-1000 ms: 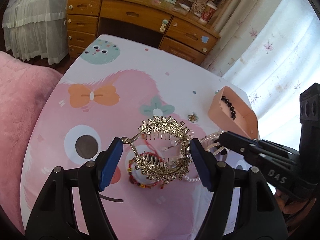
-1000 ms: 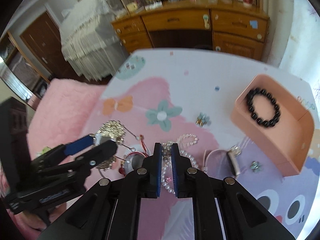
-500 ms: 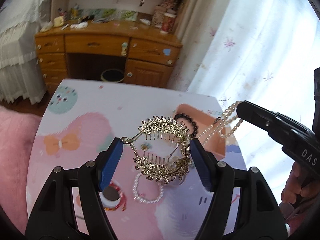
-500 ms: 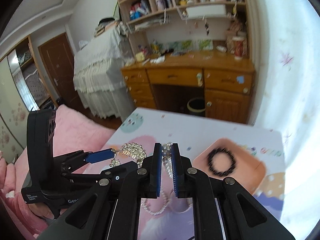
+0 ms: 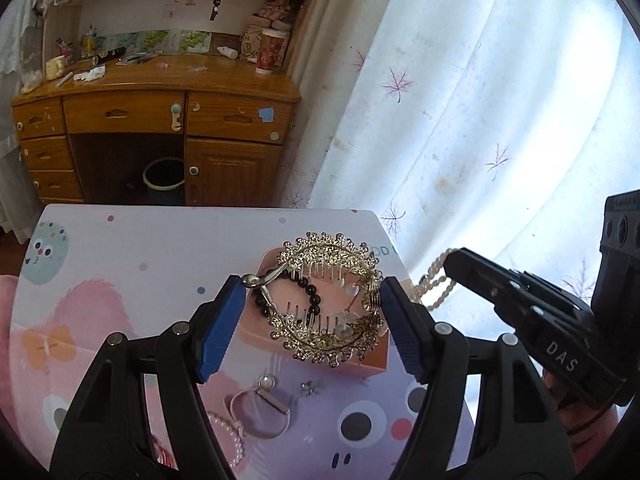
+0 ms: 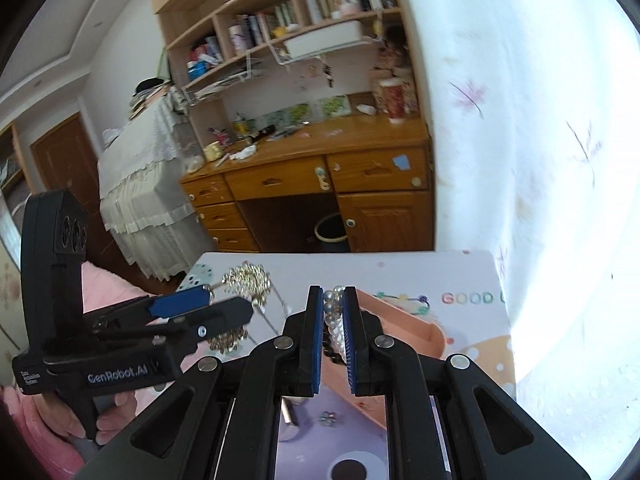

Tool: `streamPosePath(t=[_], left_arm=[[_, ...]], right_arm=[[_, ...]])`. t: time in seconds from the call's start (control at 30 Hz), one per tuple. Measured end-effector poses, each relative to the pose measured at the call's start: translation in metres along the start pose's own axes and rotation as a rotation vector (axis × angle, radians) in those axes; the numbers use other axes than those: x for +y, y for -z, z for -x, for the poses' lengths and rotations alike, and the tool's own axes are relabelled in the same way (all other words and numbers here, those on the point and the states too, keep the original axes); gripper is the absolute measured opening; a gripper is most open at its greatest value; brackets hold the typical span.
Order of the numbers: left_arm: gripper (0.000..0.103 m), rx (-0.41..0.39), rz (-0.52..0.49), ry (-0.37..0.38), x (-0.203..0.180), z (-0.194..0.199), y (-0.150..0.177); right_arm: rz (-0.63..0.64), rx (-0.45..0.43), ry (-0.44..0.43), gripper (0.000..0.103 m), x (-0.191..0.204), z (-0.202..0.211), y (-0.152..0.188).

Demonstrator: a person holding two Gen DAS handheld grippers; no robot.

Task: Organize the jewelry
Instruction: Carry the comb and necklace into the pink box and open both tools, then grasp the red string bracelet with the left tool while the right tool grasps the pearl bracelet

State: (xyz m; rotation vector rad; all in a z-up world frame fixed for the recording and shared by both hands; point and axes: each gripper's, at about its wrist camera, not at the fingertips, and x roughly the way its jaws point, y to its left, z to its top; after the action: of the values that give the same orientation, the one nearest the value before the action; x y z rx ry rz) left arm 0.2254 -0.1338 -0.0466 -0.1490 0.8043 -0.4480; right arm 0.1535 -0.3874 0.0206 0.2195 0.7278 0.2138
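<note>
While the left gripper [image 5: 312, 304] clamps the gold comb tiara [image 5: 326, 300] across its width, one blue pad [image 5: 222, 326] against the looped wire end at nine o'clock and the other against the rim at three o'clock, the piece hangs lifted above the pink tray [image 5: 352, 360]. Inside that tray lies a black bead bracelet [image 5: 288, 296], seen through the ring of the tiara. The right gripper [image 6: 334, 312] is closed tight on a pearl strand [image 6: 334, 320], its pads pressed to the beads from both sides; in the left wrist view the same gripper [image 5: 452, 258] comes in from three o'clock with the pearl strand [image 5: 432, 284] looping down from its tip, just beside the tray's far corner. Whether the pearls touch the tray cannot be told. On the cartoon-print tablecloth [image 5: 140, 264], toward six o'clock of the tray, rest a thin bangle [image 5: 260, 412] with a small pearl-set clasp, a tiny silver flower charm [image 5: 309, 388] and, at seven o'clock, a second pearl bracelet [image 5: 232, 436] partly hidden by the gripper body. Beyond the table at twelve o'clock stands a wooden desk [image 5: 160, 120] with a dark bin [image 5: 164, 180] in its kneehole, and a white curtain [image 5: 500, 100] fills the side from one to four o'clock. In the right wrist view the left gripper [image 6: 224, 308] appears at nine o'clock, the tiara [image 6: 248, 280] glinting at its tip.
</note>
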Motion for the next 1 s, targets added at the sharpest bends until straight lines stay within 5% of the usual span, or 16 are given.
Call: streamPosePath(t=[0.2, 0.33, 0.43, 0.7, 0.83, 1.0], left_arm=[[0.067, 0.052, 0.014, -0.022, -0.007, -0.048, -0.005], [0.068, 0.065, -0.04, -0.085, -0.014, -0.07, -0.008], [0.069, 0.068, -0.035, -0.089, -0.008, -0.073, -0.006], [0.07, 0.093, 0.012, -0.142, 0.034, -0.053, 0.008], [0.07, 0.121, 0.049, -0.171, 0.066, -0.031, 0.023], [0.07, 0.173, 0.081, -0.25, 0.109, 0.003, 0.053]], right_arm=[[-0.024, 0.045, 0.009, 0.01, -0.039, -0.03, 0.013], [-0.051, 0.055, 0.029, 0.038, -0.058, -0.041, 0.021], [-0.076, 0.059, 0.043, 0.038, -0.065, -0.047, 0.026], [-0.176, 0.107, 0.042, 0.041, -0.055, -0.057, 0.041], [-0.227, 0.134, 0.034, 0.058, -0.032, -0.061, 0.057], [-0.295, 0.224, 0.0, 0.059, 0.003, -0.075, 0.095]])
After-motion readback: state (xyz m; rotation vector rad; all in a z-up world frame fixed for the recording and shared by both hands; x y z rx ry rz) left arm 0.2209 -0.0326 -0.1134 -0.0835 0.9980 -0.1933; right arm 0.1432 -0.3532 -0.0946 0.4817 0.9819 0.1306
